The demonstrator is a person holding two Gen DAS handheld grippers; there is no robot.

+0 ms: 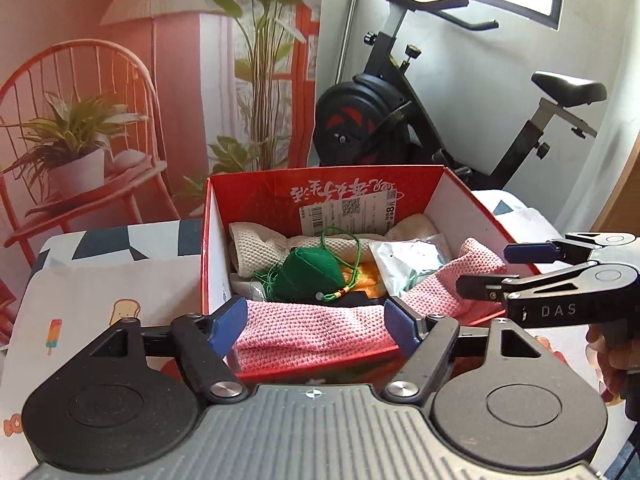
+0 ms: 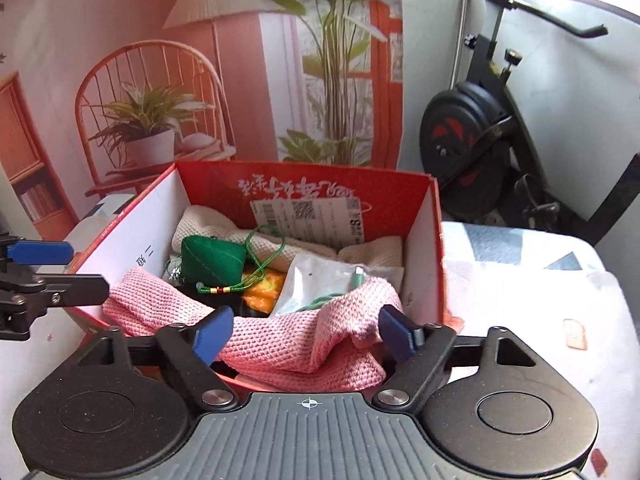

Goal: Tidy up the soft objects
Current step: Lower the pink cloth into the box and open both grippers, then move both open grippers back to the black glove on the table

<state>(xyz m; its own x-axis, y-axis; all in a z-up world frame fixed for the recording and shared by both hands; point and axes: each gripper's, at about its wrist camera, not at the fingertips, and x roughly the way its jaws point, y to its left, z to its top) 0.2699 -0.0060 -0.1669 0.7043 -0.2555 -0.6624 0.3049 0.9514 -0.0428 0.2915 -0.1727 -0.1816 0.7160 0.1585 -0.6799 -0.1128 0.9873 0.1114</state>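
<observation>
A red cardboard box (image 1: 248,196) stands on the table, filled with soft items. A pink knitted cloth (image 1: 440,292) lies draped over its near rim. Behind it are a green pouch (image 1: 312,276) with a cord, a cream knitted cloth (image 1: 260,248), a clear plastic bag (image 1: 404,260) and something orange (image 1: 370,280). My left gripper (image 1: 316,326) is open, its blue pads either side of the pink cloth without pressing it. My right gripper (image 2: 304,334) is open over the cloth's (image 2: 160,300) right part. Each gripper shows in the other's view: right (image 1: 482,268), left (image 2: 90,267).
The box sits on a patterned tablecloth (image 1: 100,280). A printed backdrop (image 1: 120,100) with a chair and plants hangs close behind it. An exercise bike (image 1: 400,112) stands at the back right. A hand (image 1: 612,360) holds the right gripper.
</observation>
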